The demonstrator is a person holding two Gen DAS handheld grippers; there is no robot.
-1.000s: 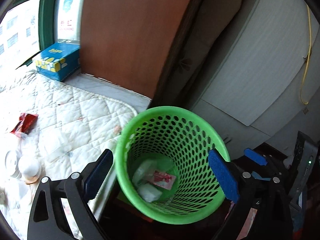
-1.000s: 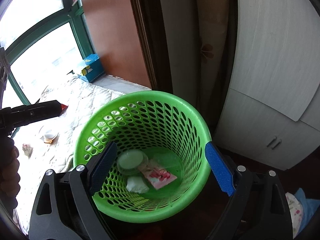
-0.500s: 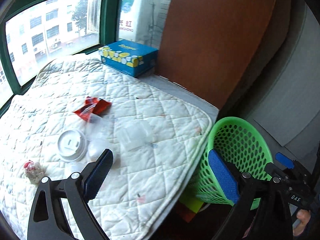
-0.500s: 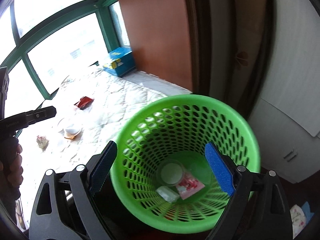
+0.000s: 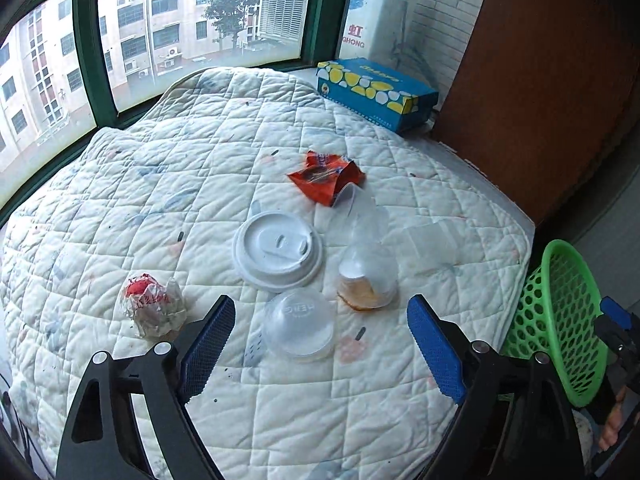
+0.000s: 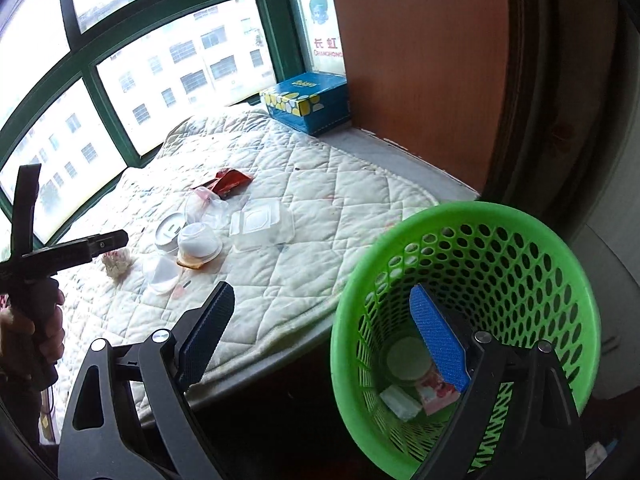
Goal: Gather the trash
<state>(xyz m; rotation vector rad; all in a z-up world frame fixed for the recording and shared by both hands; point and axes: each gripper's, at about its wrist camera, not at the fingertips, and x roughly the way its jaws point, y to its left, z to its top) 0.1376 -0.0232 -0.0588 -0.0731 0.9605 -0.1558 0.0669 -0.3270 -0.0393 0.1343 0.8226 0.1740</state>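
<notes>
while the left gripper (image 5: 316, 344) hangs over the quilted pad (image 5: 160, 168) with its blue pads spread wide and nothing between them, the trash still to be gathered lies straight ahead of it: a clear dome lid (image 5: 299, 322) sits almost between the fingertips, a little beyond them, with a sauce-stained clear cup (image 5: 366, 278) just past it to the right and a white coffee-cup lid (image 5: 278, 250) just past it to the left. a crumpled red-and-white wrapper (image 5: 152, 306) lies off the left finger, and a red snack packet (image 5: 326, 176) and a tipped clear cup (image 5: 356, 212) lie farther on, with a clear clamshell box (image 5: 430, 240) to their right. the blue tissue box (image 5: 376, 94) stands at the far edge by the window and does not look like trash.

the right gripper (image 6: 320, 334) is also wide open and empty; its right finger overlaps the mouth of the green mesh basket (image 6: 500, 232), which stands beside the pad's near right corner and already holds a round lid and a couple of small wrappers. so the litter lies to the left of the basket, well apart from the right gripper, and the left gripper is plainly the nearer tool.

my reading is that the next pick falls to the left side: a short forward and downward reach would bracket the dome lid. it is round, so no axis matters, but it is thin, slick plastic and the pads may need its rim.
</notes>
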